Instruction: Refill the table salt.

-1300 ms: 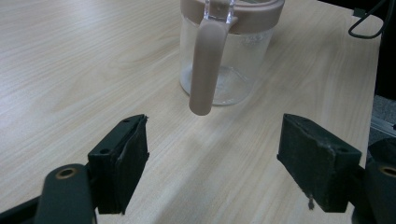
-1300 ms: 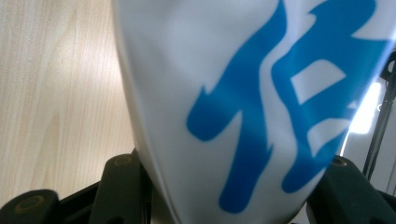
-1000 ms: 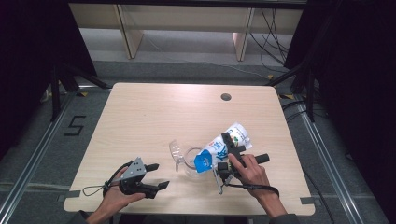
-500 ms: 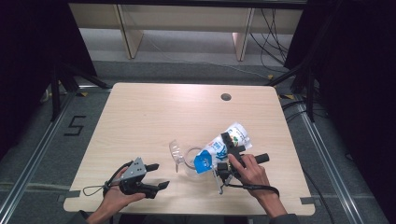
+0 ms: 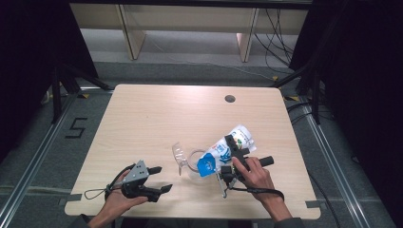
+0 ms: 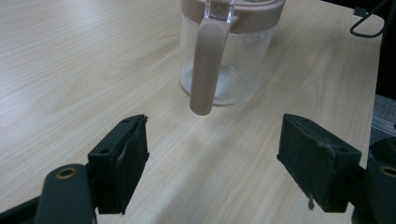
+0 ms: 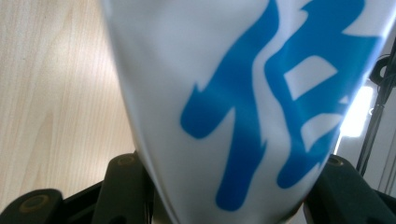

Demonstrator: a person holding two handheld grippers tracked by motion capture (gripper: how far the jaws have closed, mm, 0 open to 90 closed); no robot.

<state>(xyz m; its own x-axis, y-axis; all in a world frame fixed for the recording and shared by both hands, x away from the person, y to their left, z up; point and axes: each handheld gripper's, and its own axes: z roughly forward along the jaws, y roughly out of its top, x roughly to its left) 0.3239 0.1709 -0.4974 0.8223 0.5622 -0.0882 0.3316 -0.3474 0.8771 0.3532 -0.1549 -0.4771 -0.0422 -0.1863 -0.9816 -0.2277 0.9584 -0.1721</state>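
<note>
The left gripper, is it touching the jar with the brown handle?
Apart. In the left gripper view the left gripper has its jaws wide open, and bare table shows between them and the jar, whose handle hangs ahead of the jaws.

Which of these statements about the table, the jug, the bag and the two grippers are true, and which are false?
1. The right gripper holds a white bag with blue print. True.
2. The left gripper grips the jug's handle. False: its jaws are open, and the handle is ahead of them, untouched.
3. The glass jug lies on its side. False: it stands upright on the table.
4. The bag is tilted, with its low end over the jug. True.
5. The jug's handle is blue. False: it is brownish pink.
</note>
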